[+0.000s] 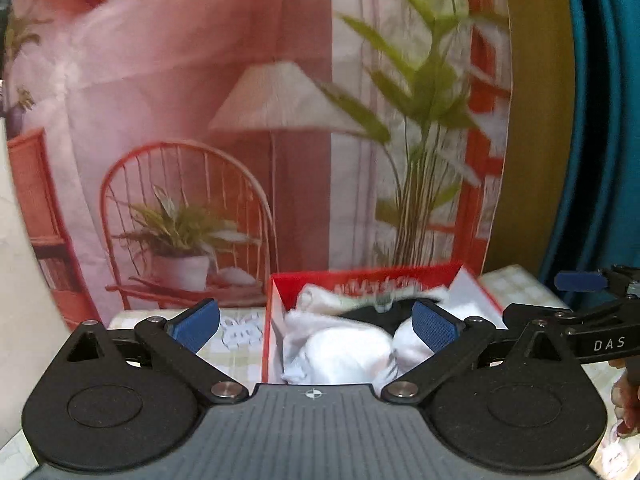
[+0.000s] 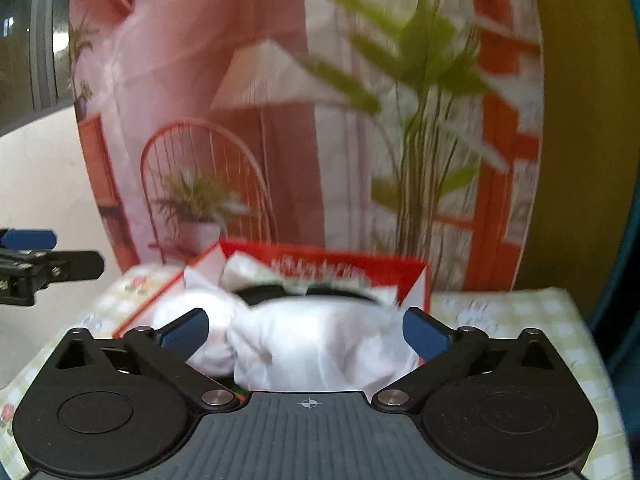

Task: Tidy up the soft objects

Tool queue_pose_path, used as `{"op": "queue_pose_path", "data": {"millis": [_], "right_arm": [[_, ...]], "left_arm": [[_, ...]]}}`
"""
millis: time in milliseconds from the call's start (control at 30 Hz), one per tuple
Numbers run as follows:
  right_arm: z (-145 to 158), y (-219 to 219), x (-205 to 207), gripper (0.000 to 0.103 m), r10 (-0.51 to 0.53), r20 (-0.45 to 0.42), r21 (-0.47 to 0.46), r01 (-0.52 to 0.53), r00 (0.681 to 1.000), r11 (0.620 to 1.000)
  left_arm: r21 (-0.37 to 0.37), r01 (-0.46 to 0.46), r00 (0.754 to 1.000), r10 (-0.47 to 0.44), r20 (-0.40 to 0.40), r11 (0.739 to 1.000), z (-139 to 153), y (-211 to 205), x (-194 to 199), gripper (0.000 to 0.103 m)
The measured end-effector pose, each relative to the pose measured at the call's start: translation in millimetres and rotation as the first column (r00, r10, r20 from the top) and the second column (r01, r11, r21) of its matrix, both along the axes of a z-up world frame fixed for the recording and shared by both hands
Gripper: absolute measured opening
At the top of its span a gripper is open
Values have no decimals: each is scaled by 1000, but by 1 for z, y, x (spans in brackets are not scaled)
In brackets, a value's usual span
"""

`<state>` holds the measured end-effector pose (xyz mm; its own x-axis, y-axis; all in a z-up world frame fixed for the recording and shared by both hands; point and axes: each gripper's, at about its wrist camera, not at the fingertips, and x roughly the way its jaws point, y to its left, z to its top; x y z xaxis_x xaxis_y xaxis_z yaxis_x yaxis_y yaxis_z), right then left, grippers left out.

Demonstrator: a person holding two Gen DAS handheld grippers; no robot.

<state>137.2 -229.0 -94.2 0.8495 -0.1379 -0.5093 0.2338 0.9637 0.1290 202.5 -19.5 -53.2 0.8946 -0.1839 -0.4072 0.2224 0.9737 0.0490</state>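
Note:
A red box (image 1: 276,300) stands on a checked tablecloth and holds white soft cloth items (image 1: 344,354) with a dark piece among them. It also shows in the right wrist view (image 2: 416,276), with the white soft items (image 2: 316,344) piled inside. My left gripper (image 1: 314,326) is open and empty, hovering just in front of the box. My right gripper (image 2: 306,330) is open and empty, its fingers spread on either side of the white pile. The right gripper also appears at the right edge of the left wrist view (image 1: 580,288).
A printed backdrop (image 1: 240,120) with a chair, lamp and plants stands right behind the box. The checked tablecloth (image 2: 520,320) extends to the right of the box. A teal curtain (image 1: 600,120) hangs at the far right. The left gripper shows at the left edge of the right wrist view (image 2: 28,264).

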Motion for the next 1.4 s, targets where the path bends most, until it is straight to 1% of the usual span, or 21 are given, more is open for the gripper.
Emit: {"op": "queue_pose_path", "data": {"millis": [100, 200, 300, 400, 533, 667, 900, 1033, 1400], "right_arm": [[23, 2, -11, 103, -26, 45, -4, 26, 999, 1000], [42, 5, -22, 103, -53, 74, -6, 53, 996, 999], [61, 9, -34, 103, -54, 103, -9, 55, 993, 998], [81, 17, -44, 103, -45, 131, -37, 51, 990, 998], [105, 28, -57, 103, -38, 155, -75, 50, 987, 996], [125, 35, -70, 103, -26, 175, -78, 40, 984, 996], [142, 43, -82, 103, -34, 192, -87, 51, 981, 995], [147, 45, -85, 103, -34, 192, -94, 53, 981, 994], [153, 45, -88, 103, -39, 195, -104, 60, 980, 993]], "left_arm": [[11, -62, 996, 61, 65, 998, 20, -2, -18, 103], [10, -93, 989, 91, 113, 996, 38, -3, -35, 103], [-9, -89, 986, 89, 139, 996, 54, -3, -52, 103], [-38, -72, 986, 77, 146, 997, 68, -2, -66, 103], [-70, -51, 988, 61, 144, 996, 78, 0, -80, 103], [-86, -35, 985, 49, 167, 996, 87, 3, -96, 103], [-85, -19, 979, 36, 199, 996, 97, 4, -113, 103], [-88, -16, 979, 34, 202, 996, 99, 5, -114, 103], [-81, -47, 975, 63, 213, 996, 99, 8, -115, 103]]}}
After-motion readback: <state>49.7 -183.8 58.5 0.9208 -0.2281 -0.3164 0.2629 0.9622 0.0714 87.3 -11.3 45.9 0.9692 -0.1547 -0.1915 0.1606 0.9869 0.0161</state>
